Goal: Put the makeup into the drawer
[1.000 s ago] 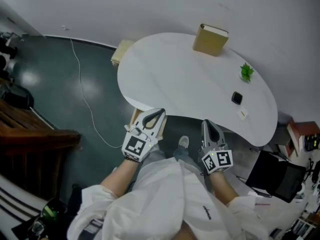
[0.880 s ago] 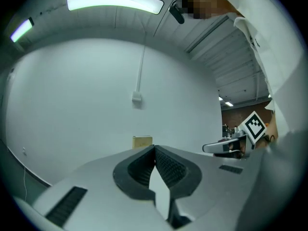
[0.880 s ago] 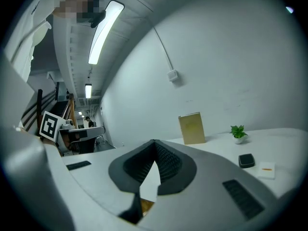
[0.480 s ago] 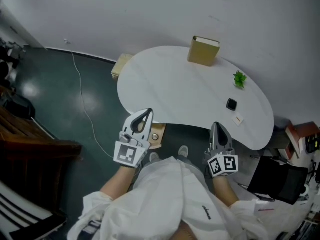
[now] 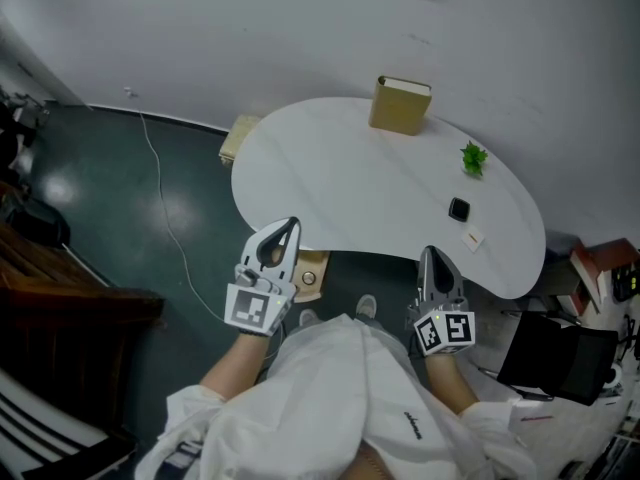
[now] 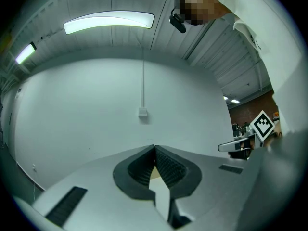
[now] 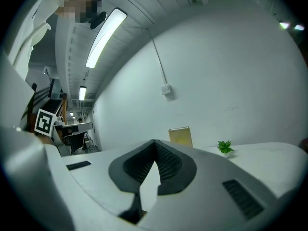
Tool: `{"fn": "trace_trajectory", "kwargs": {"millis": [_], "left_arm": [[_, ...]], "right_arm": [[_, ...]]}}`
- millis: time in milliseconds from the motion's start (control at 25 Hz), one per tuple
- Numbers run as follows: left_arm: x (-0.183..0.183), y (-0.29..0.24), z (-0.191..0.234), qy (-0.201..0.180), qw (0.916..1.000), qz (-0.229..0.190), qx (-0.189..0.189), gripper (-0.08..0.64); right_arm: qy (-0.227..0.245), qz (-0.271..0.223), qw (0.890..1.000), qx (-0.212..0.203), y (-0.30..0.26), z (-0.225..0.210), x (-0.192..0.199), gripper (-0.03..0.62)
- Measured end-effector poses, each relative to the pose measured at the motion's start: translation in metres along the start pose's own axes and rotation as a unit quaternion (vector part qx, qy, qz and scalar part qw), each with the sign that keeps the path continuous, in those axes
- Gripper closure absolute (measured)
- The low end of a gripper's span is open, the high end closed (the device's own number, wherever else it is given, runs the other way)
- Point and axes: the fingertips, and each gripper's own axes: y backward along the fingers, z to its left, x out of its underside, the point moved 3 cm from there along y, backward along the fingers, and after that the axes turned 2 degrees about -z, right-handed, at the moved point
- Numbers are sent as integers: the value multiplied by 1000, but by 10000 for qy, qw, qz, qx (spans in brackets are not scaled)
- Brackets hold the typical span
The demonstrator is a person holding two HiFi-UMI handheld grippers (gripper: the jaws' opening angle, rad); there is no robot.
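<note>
On the white kidney-shaped table (image 5: 340, 168) lie a small black compact (image 5: 459, 209) and a small pale item (image 5: 474, 237), both near the right end. At the far edge stands a tan box (image 5: 400, 105) (image 7: 180, 136). My left gripper (image 5: 287, 226) (image 6: 154, 147) hangs at the table's near edge, shut and empty. Off the near right edge, my right gripper (image 5: 429, 254) (image 7: 154, 141) has its jaw tips touching and nothing between them. Both point level toward the wall, well short of the items.
A small green plant (image 5: 472, 156) (image 7: 224, 147) sits right of the tan box. Under the near table edge is a wooden piece (image 5: 312, 270). A white cable (image 5: 170, 208) runs over the dark floor on the left. A black chair (image 5: 550, 348) stands at the right.
Both grippers have drawn back a little from the table edge, the left one shifting leftward. The table now lies further up the head view. Both stay shut and empty.
</note>
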Motion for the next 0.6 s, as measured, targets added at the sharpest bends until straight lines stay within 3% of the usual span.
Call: {"fn": "trace_trajectory", "kwargs": {"millis": [600], "left_arm": [[10,5,-2,99,9999,110,-27,535]], "right_arm": [[-49,59,9999,-118,1,7,3,575]]}}
